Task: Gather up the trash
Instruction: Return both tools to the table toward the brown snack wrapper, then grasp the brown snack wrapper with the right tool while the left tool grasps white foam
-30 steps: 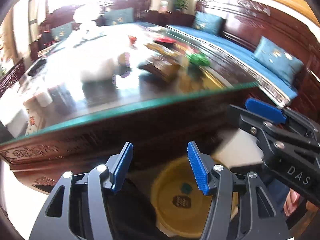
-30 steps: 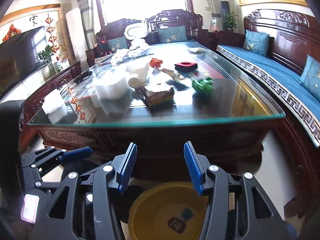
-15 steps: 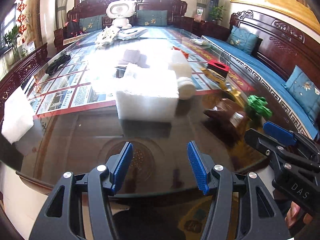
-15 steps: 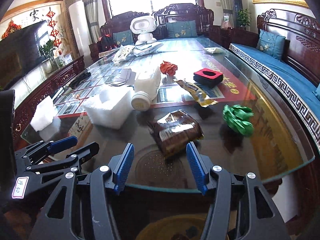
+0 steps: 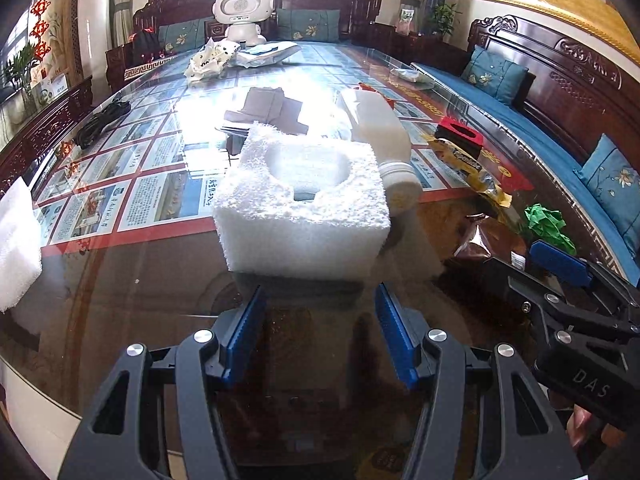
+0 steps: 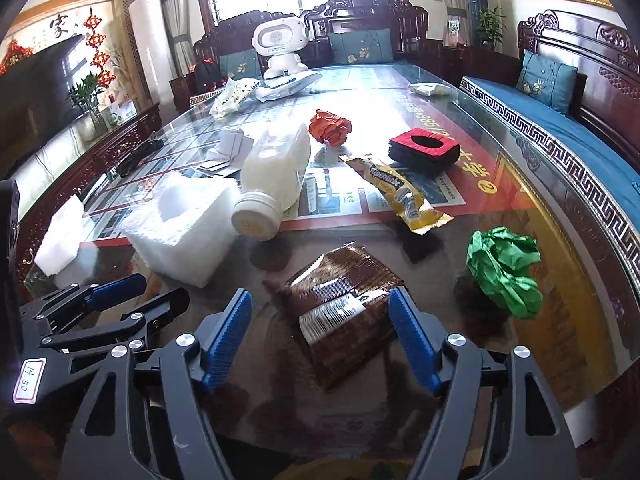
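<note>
My left gripper [image 5: 318,334] is open and empty, just short of a white foam block [image 5: 304,204] on the glass table [image 5: 120,300]. My right gripper [image 6: 320,334] is open, its fingers either side of a brown snack wrapper [image 6: 344,308] lying on the glass. A white plastic bottle [image 6: 276,176] lies on its side behind the foam block [image 6: 180,236]. A green crumpled paper [image 6: 504,270], a yellow wrapper [image 6: 400,196], a red crumpled paper [image 6: 330,128] and a red-topped black box [image 6: 424,148] lie further right and back.
A second white foam piece [image 5: 16,240] sits at the table's left edge. A white toy robot [image 6: 282,48], plastic bags [image 6: 234,96] and a black cable [image 5: 102,122] lie at the far end. A blue-cushioned wooden bench [image 6: 560,136] runs along the right.
Both grippers have risen from below the table edge, over a yellow basin on the floor, and moved forward over the glass. The foam block and brown wrapper are now close in front.
</note>
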Action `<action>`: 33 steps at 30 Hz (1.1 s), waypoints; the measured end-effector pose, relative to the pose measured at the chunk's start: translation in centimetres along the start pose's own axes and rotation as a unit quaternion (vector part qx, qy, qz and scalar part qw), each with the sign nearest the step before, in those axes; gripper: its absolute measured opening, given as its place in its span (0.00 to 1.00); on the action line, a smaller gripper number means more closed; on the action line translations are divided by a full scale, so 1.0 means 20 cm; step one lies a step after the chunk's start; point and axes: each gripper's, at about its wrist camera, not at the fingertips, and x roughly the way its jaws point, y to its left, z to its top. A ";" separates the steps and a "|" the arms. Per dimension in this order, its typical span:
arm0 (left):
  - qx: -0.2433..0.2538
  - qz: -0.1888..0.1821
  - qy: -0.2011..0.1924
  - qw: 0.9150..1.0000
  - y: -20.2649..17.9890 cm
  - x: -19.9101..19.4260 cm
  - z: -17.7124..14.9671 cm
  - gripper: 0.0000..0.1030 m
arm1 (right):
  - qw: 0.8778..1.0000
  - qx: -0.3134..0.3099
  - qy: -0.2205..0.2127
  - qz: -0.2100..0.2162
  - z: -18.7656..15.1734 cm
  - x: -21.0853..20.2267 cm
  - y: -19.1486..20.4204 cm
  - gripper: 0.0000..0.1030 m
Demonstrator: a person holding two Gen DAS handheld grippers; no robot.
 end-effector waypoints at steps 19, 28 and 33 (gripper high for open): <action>-0.020 -0.006 -0.008 1.000 0.05 -0.02 0.05 0.56 | 0.992 -0.063 -0.027 -0.107 -0.01 0.14 0.03 0.80; -0.027 -0.016 -0.006 0.999 0.06 -0.02 0.06 0.56 | 0.996 -0.014 -0.018 -0.084 0.01 0.16 -0.08 0.46; -0.026 -0.018 -0.011 0.999 0.05 -0.04 0.07 0.56 | 0.998 -0.006 -0.015 -0.057 0.01 0.16 -0.08 0.28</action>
